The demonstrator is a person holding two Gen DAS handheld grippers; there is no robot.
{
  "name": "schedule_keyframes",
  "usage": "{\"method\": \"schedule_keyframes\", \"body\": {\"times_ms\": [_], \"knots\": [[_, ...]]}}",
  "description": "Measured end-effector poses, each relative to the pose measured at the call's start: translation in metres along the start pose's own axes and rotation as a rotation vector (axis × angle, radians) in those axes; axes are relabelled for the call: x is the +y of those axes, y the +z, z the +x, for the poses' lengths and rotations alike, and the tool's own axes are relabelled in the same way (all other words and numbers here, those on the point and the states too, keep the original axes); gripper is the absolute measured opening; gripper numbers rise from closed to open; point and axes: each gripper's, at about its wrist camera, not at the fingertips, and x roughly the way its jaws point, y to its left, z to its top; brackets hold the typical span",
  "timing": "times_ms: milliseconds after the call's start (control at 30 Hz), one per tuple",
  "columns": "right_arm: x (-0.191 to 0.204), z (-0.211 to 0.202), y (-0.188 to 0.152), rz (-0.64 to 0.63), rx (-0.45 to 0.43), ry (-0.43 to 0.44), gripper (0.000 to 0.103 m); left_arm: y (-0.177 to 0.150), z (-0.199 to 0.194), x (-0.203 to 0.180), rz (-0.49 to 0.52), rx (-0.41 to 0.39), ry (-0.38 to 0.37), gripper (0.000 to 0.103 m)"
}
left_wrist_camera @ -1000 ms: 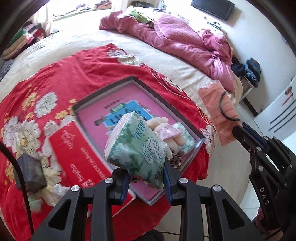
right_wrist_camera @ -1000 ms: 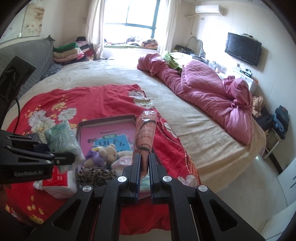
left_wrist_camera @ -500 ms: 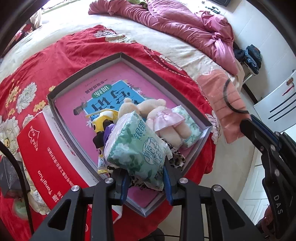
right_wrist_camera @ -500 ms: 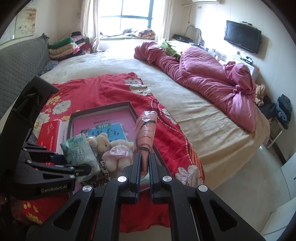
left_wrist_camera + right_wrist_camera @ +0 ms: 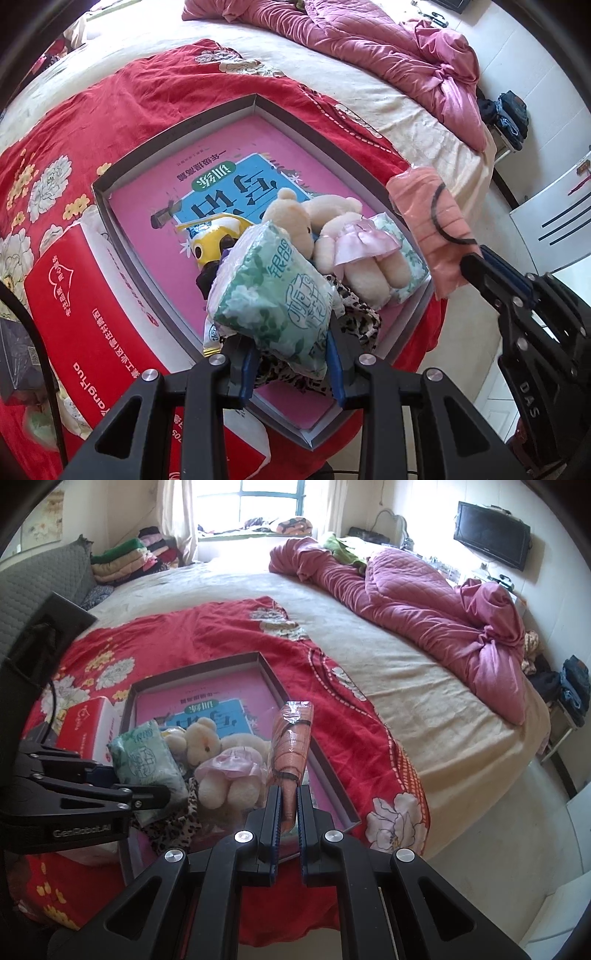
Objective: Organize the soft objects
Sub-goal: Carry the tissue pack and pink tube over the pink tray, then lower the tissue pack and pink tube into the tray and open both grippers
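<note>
Left wrist view shows your left gripper (image 5: pixel 291 354) clamped on the green tissue pack (image 5: pixel 273 295), which hangs over the near end of the tray (image 5: pixel 177 133), above the leopard cloth (image 5: pixel 354 314) and just beside the teddy (image 5: pixel 343 243). Your right gripper (image 5: pixel 287 812) is pinched on the bottom of the orange packet (image 5: pixel 291 738), which stands upright over the tray's right rim.

That near corner is already crowded, while the far half, over the pink book (image 5: pixel 221 177), lies bare. Let the tissue pack go where it hangs and it would likely land on the cloth and toys, then could roll over the near rim onto the red blanket (image 5: pixel 129 92). The packet is tall and held only at its end, so it may flop or slip as you tilt it. Your two grippers are close together, so a hurried move could knock one into the other or nudge the teddy out.
</note>
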Motion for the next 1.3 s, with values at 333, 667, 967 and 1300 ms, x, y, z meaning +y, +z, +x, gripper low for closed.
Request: {"method": "schedule_keyframes", "body": {"times_ms": [333,667,967,1300], "knots": [[0.002,0.028,0.003,-0.012,0.047,0.004,0.009,-0.001,0.001,0.001,-0.005,-0.007,-0.01,0.033],[0.001,0.045,0.001,0.006,0.087,0.04,0.011,-0.002,0.002,0.002,0.002,-0.007,-0.01,0.033],[-0.003,0.046,-0.002,0.039,0.087,0.049,0.033,-0.001,0.003,0.001,0.004,-0.006,-0.017,0.034],[-0.015,0.031,-0.005,0.067,0.068,0.036,0.044,0.001,0.004,-0.003,-0.004,-0.008,-0.032,0.034]]}}
